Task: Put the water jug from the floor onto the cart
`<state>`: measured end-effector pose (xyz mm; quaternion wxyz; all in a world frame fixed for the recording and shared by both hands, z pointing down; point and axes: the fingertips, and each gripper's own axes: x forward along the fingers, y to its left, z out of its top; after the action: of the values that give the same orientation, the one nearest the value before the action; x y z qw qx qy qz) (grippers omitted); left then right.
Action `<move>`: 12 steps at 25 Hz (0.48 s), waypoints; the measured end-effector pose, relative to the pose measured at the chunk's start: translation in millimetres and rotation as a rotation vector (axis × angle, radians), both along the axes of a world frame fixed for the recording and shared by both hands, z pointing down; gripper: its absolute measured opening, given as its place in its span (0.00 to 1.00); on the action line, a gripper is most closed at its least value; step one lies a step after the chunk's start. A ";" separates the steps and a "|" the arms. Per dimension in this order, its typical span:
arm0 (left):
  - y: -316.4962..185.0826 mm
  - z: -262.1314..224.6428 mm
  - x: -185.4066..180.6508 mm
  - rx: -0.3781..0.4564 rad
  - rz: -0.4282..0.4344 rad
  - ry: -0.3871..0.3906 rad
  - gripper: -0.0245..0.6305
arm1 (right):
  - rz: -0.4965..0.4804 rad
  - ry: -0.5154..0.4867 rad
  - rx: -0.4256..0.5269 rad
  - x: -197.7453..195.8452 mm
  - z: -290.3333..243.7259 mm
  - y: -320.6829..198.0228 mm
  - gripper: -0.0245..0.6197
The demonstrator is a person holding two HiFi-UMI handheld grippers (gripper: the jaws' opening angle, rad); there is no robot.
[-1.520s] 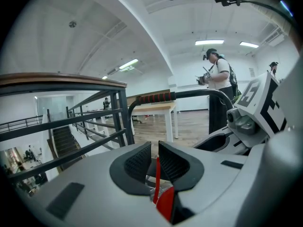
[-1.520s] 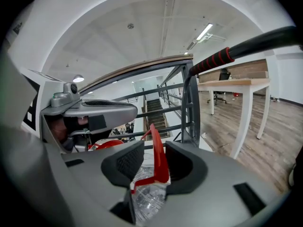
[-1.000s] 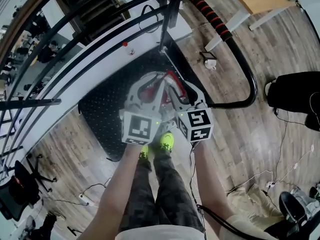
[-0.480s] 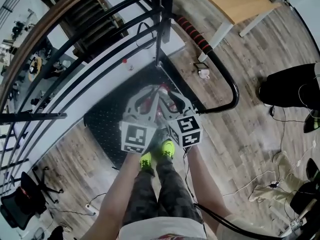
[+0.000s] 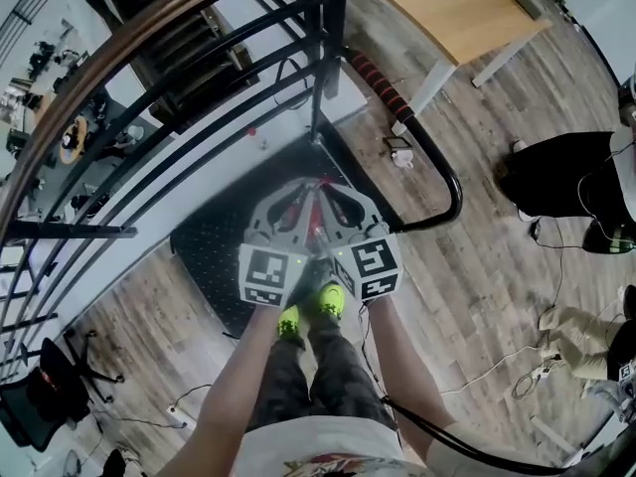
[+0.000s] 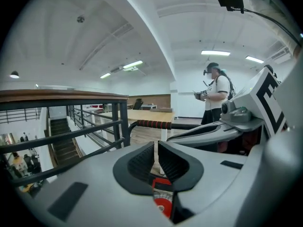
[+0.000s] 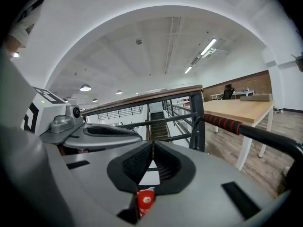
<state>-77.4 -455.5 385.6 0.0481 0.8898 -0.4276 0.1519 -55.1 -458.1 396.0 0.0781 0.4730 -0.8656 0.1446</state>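
I am holding the left gripper (image 5: 296, 195) and the right gripper (image 5: 338, 195) side by side, almost touching, above the black deck of the cart (image 5: 204, 251), near the person's shoes. The left jaws are standing nearly together with only a thin slit and nothing in it. The right jaws have just been closing and are now meeting at the tips, also with nothing between them. No view is showing the jug: it may be sitting on the deck under the grippers, but I cannot tell. I am judging that no carry is under way and that both grippers are hanging free. The next move calls for drawing the grippers aside to check the deck. If the jug is not there, I must find it on the floor (image 5: 477, 266) and open the jaws to grip it.
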 end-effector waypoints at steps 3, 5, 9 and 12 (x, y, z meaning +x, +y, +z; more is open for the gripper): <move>-0.2 -4.8 -0.5 0.001 -0.010 0.009 0.09 | 0.005 -0.004 0.014 -2.1 -6.7 -1.0 0.08; 1.2 -6.6 -0.9 0.000 -0.011 0.008 0.09 | 0.006 -0.007 0.016 -3.6 -9.0 -0.4 0.08; -0.9 -11.9 -5.2 -0.004 -0.010 0.008 0.09 | 0.010 -0.015 0.012 -8.8 -13.5 -4.5 0.08; -3.7 -11.7 -10.3 -0.007 -0.017 0.003 0.09 | 0.002 -0.026 0.008 -14.6 -13.8 -6.8 0.08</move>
<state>-87.6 -459.2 373.9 0.0531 0.8862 -0.4345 0.1519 -69.7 -464.9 382.1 0.0650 0.4724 -0.8665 0.1474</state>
